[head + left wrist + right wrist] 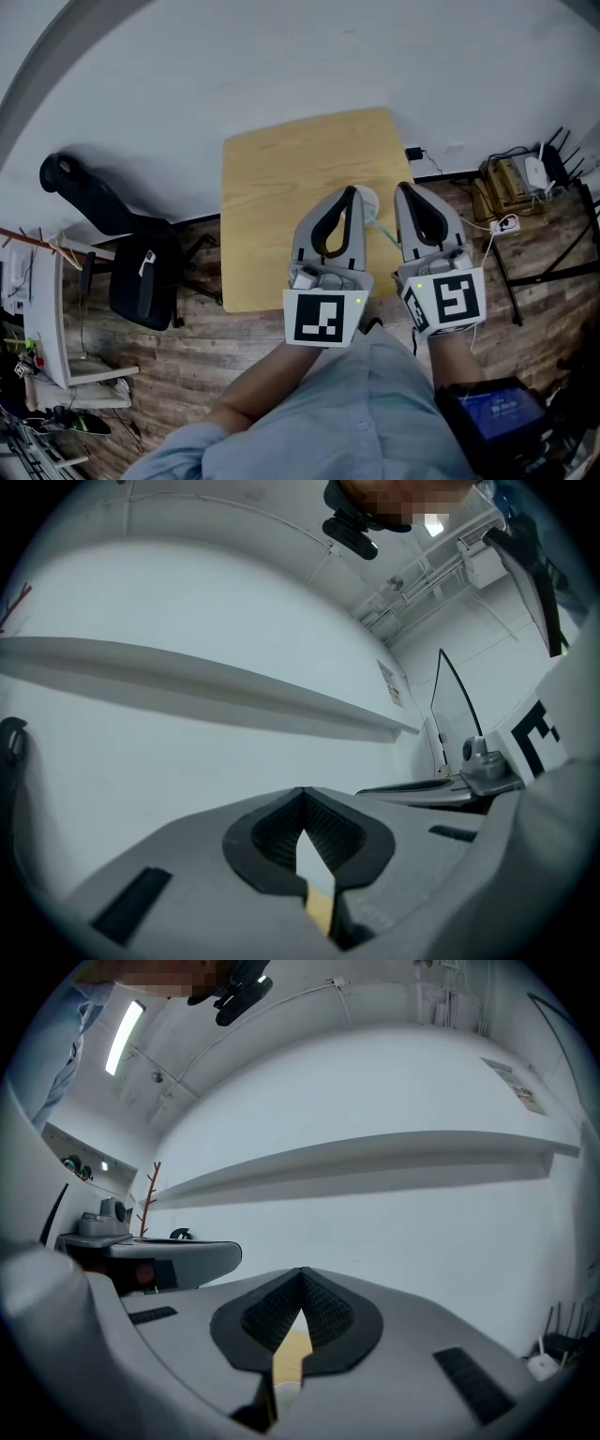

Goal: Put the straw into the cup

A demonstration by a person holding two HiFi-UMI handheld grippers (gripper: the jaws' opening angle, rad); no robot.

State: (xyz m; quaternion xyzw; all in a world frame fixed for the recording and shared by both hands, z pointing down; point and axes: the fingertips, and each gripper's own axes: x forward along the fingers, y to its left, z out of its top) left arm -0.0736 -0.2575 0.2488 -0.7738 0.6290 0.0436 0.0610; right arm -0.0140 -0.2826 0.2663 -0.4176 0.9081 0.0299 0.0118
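Wooden table [281, 178], cup [368, 199] only in head view; left claw [351, 192], right claw [403, 189] together.

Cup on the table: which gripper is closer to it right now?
Left. In the head view, the left gripper has its tip over the cup's left edge. The right gripper is apart, to the cup's right.

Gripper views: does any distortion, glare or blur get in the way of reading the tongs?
Left gripper view: fisheye bows the wall ledge, corners go dark, a ceiling light glares, yet the left tongs look sharp. Right gripper view: same bowing, a bright strip light, right tongs sharp. Head view: even light, curved edges.
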